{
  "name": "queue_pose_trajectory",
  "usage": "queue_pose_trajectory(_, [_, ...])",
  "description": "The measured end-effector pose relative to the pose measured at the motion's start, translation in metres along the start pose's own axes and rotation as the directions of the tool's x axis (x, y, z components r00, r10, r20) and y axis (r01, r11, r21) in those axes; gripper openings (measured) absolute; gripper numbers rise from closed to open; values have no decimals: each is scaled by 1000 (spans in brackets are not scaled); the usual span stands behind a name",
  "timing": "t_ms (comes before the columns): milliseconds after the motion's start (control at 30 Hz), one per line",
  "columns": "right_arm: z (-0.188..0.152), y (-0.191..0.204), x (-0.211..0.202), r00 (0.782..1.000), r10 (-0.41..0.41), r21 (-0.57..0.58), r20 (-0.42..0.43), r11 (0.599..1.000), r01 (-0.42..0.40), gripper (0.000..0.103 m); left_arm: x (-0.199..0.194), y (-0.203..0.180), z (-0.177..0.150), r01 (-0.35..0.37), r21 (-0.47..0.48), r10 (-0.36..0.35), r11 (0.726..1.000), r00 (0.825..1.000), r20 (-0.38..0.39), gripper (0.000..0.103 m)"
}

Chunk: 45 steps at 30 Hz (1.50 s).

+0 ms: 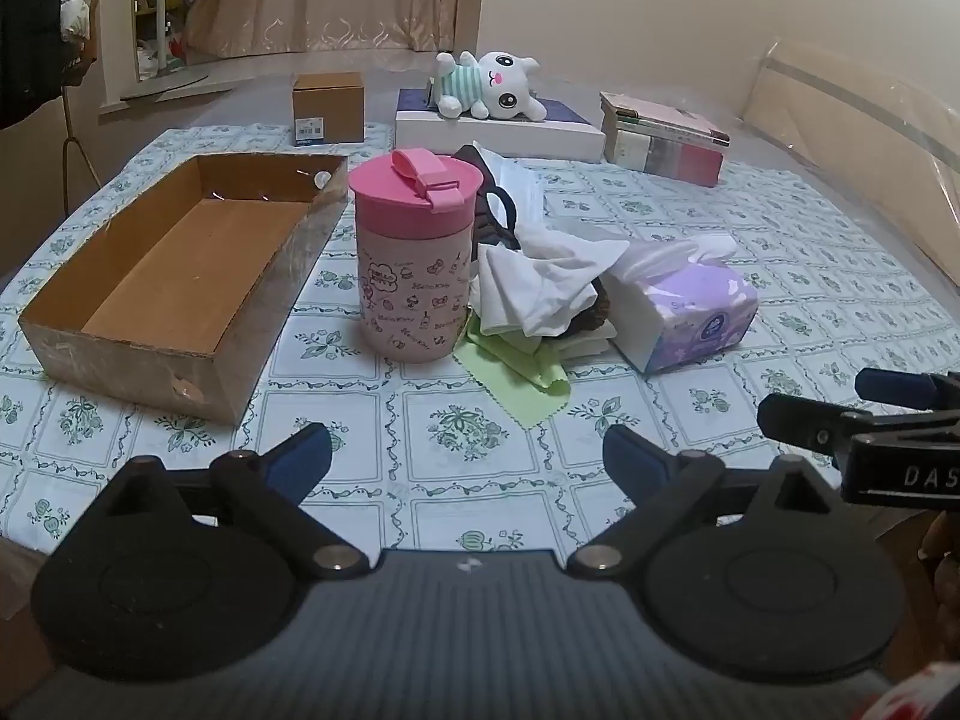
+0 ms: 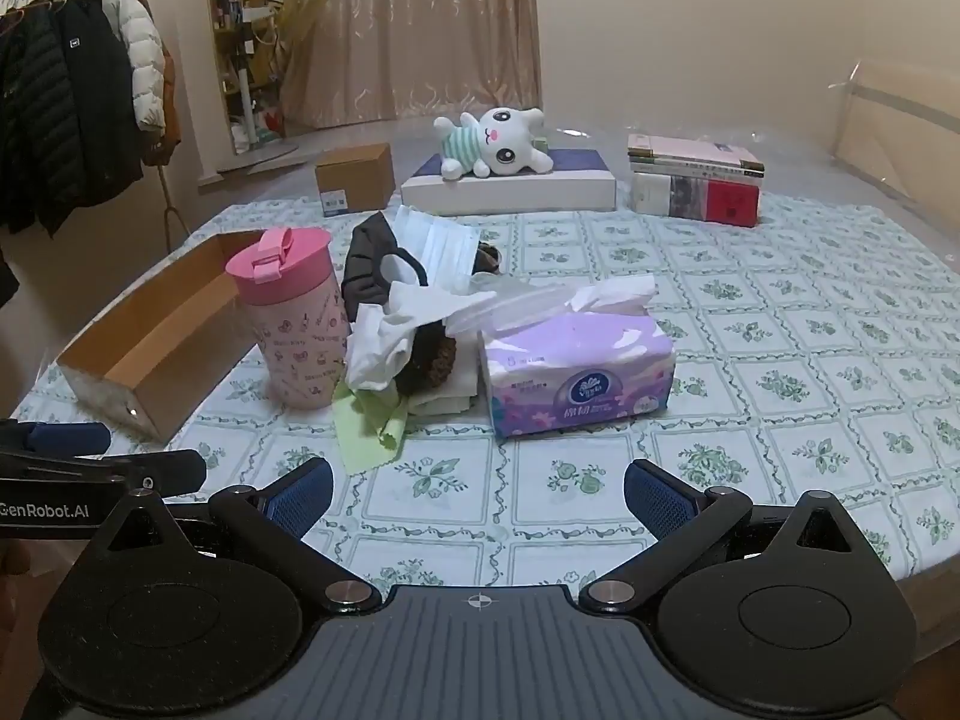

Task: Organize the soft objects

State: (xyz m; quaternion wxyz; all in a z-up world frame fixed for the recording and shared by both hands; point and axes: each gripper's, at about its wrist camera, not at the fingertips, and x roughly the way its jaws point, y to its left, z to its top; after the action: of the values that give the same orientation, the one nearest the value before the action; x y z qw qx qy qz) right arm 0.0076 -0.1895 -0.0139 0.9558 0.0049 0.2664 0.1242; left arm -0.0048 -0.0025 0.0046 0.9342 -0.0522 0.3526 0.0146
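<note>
A pile of soft things (image 1: 540,288) (image 2: 408,336) lies mid-table: white cloth, a dark garment, a face mask (image 2: 444,246) and a green cloth (image 1: 522,372) (image 2: 369,426) at the front. A purple tissue pack (image 1: 684,306) (image 2: 576,372) sits right of the pile. An open cardboard box (image 1: 180,276) (image 2: 156,336) stands at the left, empty. A white plush toy (image 1: 492,84) (image 2: 498,144) lies on a flat box at the back. My left gripper (image 1: 468,456) and right gripper (image 2: 480,492) are both open and empty, near the table's front edge.
A pink lidded cup (image 1: 414,252) (image 2: 294,318) stands between the cardboard box and the pile. A small brown carton (image 1: 327,105), a flat white box (image 1: 498,132) and stacked books (image 1: 666,138) line the back. Coats (image 2: 78,102) hang at the left.
</note>
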Motion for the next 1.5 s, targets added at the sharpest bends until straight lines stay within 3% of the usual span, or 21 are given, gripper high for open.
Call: queue_pose_trajectory(1500, [1, 0, 0, 1000, 0, 7, 2, 1000, 0, 102, 3, -7, -3, 15, 3, -15, 1000, 1000, -6, 96])
